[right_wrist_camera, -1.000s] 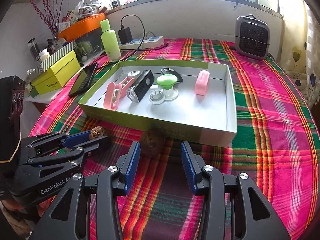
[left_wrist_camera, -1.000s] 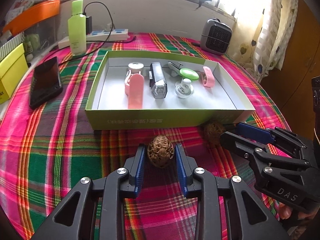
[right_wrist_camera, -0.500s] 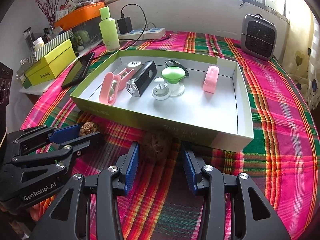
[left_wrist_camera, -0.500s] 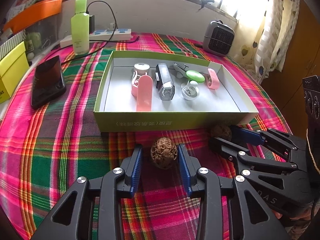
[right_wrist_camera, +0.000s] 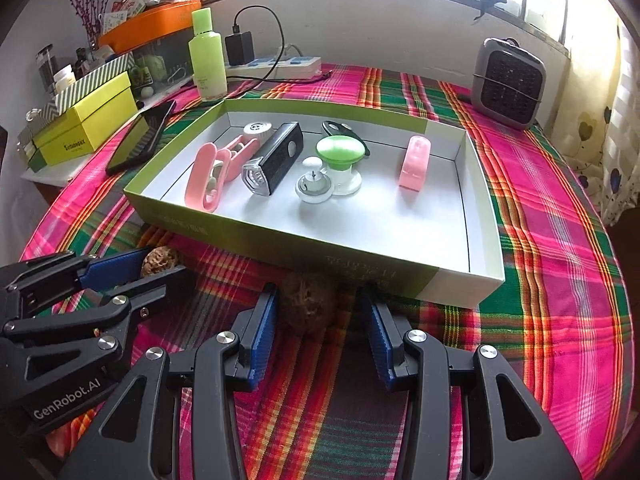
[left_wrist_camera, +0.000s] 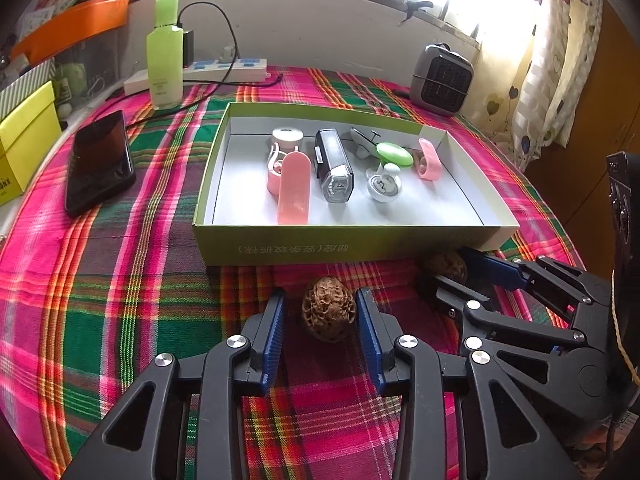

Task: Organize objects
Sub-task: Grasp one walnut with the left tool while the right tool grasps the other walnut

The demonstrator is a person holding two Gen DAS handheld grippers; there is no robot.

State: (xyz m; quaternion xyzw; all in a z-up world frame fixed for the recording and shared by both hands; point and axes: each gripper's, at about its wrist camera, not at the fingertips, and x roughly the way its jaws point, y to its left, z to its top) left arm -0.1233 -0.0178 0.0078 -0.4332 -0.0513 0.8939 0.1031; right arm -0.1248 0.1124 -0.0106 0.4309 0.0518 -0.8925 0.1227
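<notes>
Two brown, wrinkled walnuts, one (left_wrist_camera: 329, 314) and the other (right_wrist_camera: 307, 306), lie on the plaid tablecloth just before the shallow green-rimmed cardboard box (left_wrist_camera: 344, 242), not yet inside it. The left gripper (left_wrist_camera: 322, 332), its jaws just widened, and the right gripper (right_wrist_camera: 318, 328) each straddle one, unclenched. Small gadgets already sit boxed; both nuts remain, I judge.

A box (left_wrist_camera: 352, 240) is set on the tabletop (left_wrist_camera: 120, 280), with a phone (left_wrist_camera: 98, 160) to its left and a heater (left_wrist_camera: 442, 80) behind it. Two walnuts (left_wrist_camera: 329, 314) (right_wrist_camera: 306, 306) are placed before its near wall.
</notes>
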